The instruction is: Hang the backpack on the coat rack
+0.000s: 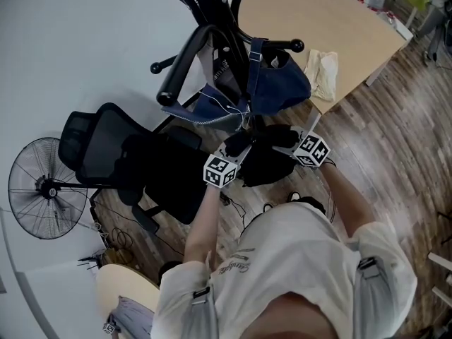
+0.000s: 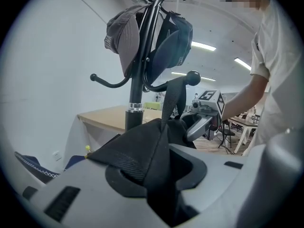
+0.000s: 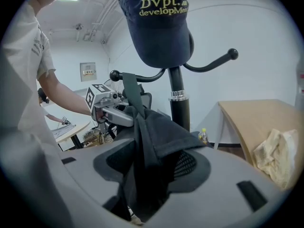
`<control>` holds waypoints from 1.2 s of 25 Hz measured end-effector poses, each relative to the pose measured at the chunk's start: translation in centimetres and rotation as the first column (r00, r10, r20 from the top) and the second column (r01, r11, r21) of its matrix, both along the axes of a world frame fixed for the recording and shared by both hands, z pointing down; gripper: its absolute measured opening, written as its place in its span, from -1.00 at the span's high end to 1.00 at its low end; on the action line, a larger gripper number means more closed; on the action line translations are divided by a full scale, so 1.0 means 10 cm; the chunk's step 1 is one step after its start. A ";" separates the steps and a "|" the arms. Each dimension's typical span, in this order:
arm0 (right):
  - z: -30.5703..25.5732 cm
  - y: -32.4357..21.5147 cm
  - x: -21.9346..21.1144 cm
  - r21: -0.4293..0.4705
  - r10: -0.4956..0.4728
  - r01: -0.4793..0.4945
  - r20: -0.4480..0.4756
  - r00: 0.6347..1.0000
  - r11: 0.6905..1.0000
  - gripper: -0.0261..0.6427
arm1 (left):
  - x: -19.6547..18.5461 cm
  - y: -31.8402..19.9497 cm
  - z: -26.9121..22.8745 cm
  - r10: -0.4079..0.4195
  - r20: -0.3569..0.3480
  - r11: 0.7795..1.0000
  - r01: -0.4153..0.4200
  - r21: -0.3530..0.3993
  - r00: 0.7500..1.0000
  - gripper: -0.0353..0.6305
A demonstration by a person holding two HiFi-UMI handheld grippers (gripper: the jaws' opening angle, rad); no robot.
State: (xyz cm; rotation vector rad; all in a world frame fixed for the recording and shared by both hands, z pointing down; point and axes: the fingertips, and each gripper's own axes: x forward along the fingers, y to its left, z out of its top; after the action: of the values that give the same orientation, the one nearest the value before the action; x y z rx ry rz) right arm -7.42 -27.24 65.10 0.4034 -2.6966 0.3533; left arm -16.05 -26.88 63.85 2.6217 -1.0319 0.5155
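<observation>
The black backpack (image 1: 265, 162) hangs low beside the black coat rack (image 1: 212, 20), between my two grippers. In the left gripper view its strap (image 2: 173, 99) runs up to a ball-tipped hook (image 2: 193, 76); in the right gripper view the strap (image 3: 129, 91) loops over that hook arm. My left gripper (image 1: 236, 147) is open, with backpack fabric (image 2: 142, 151) draped over one jaw and lying loose in the gap. My right gripper (image 1: 279, 143) is also open, its jaws wide, and folded fabric and mesh (image 3: 156, 137) hang between them.
A denim bag (image 1: 268, 83), a grey cap (image 2: 121, 37) and a navy cap (image 3: 159, 27) hang on the rack. A black office chair (image 1: 120, 161) and a floor fan (image 1: 42, 188) stand at the left. The wooden table (image 1: 353, 27) at the right holds a crumpled cloth (image 1: 321, 73).
</observation>
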 end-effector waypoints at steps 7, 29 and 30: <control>0.00 -0.03 -0.03 0.082 -0.001 0.003 -0.014 1.000 0.997 0.26 | -0.06 -0.03 0.15 -0.028 -0.038 1.000 0.028 0.002 0.999 0.40; -0.01 -0.01 -0.02 0.075 -0.002 0.001 0.007 1.000 0.997 0.33 | -0.05 0.00 0.25 -0.001 0.023 0.999 0.002 -0.037 1.000 0.34; -0.01 -0.02 -0.03 0.077 -0.002 0.001 0.005 1.000 0.997 0.33 | -0.06 0.00 0.25 -0.003 0.021 0.999 0.004 -0.036 1.000 0.34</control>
State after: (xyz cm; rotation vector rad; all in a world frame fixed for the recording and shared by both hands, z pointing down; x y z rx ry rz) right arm -7.67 -27.40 65.01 0.4231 -2.7220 0.2514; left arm -16.61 -26.90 66.33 2.5883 -1.0241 0.5564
